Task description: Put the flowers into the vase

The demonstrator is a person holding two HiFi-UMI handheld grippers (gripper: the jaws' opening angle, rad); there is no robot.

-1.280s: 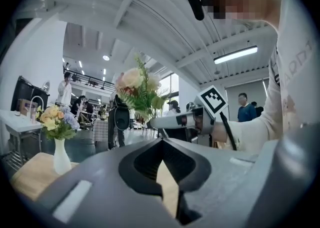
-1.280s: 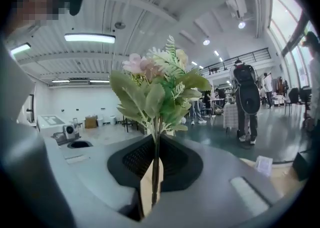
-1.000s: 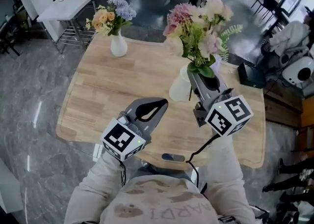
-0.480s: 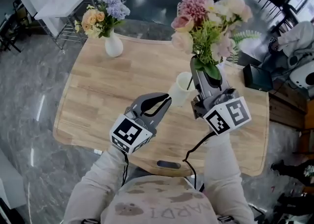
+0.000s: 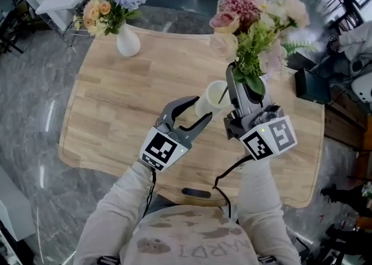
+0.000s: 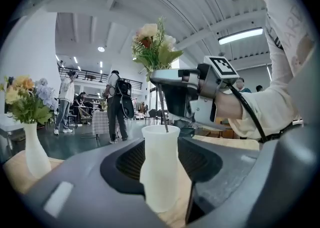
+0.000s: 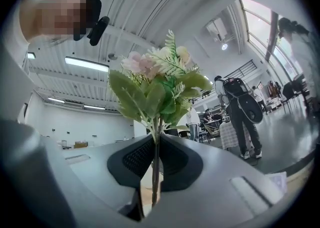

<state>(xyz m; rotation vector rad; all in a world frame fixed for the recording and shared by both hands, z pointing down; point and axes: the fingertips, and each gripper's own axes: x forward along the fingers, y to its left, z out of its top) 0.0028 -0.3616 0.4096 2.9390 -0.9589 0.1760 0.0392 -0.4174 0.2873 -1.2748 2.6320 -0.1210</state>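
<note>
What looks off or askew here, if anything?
Nothing stands out. The white vase stands upright between the open fingers of the left gripper; the right gripper holds the bouquet by its stems, one stem tip at the vase mouth. The far vase of flowers is upright too.

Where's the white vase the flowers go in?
In the head view the white vase stands on the wooden table, between the open jaws of the left gripper, left of the right gripper holding the flowers.

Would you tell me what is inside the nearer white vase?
A bouquet stem, held by the right claw, dips into the vase mouth; opaque walls hide anything deeper.
</note>
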